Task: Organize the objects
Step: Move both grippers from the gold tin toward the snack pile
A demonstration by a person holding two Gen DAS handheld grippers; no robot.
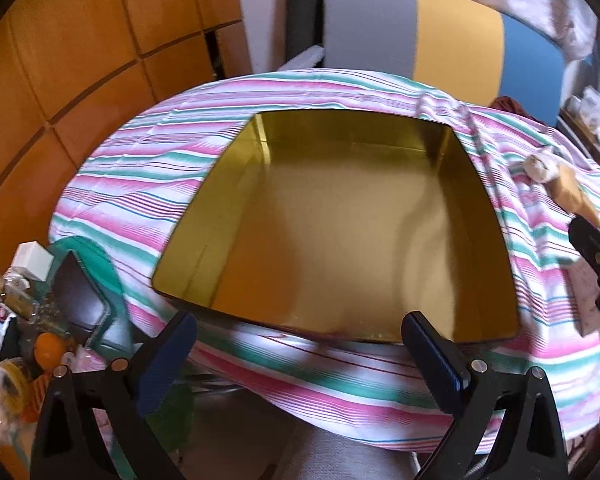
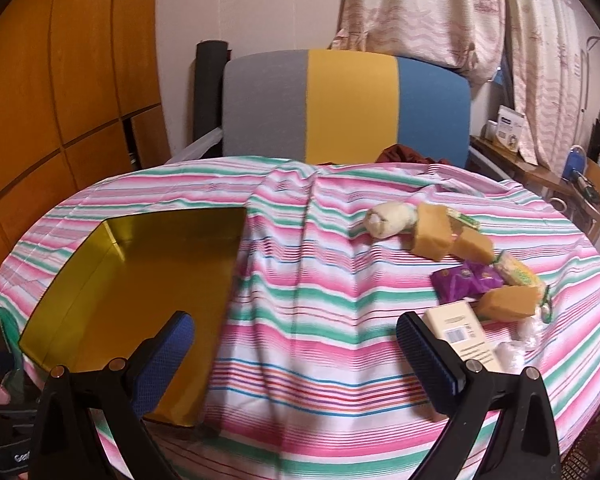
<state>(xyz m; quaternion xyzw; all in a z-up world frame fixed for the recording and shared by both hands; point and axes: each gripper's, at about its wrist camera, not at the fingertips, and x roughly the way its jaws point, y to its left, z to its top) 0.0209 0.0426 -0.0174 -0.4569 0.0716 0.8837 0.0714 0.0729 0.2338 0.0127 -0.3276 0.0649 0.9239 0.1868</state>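
An empty gold tin box point(image 1: 340, 216) lies open on the striped tablecloth point(image 1: 148, 168), filling the left wrist view. My left gripper point(image 1: 298, 332) hovers open over its near rim, with nothing between the blue pads. In the right wrist view the tin point(image 2: 140, 280) is at the left and a loose pile lies at the right: a white roll point(image 2: 388, 218), yellow sponge-like blocks point(image 2: 432, 236), a purple packet point(image 2: 466, 280), a yellow-green packet point(image 2: 516, 272) and a cream box with a barcode point(image 2: 464, 332). My right gripper point(image 2: 296, 332) is open over bare cloth between tin and pile.
A chair point(image 2: 348, 108) with a grey, yellow and blue back stands behind the table. A wooden cabinet point(image 2: 60, 100) is at the left and curtains point(image 2: 440, 12) at the back right. A low cluttered surface with an orange point(image 1: 48, 350) sits beside the table's left edge.
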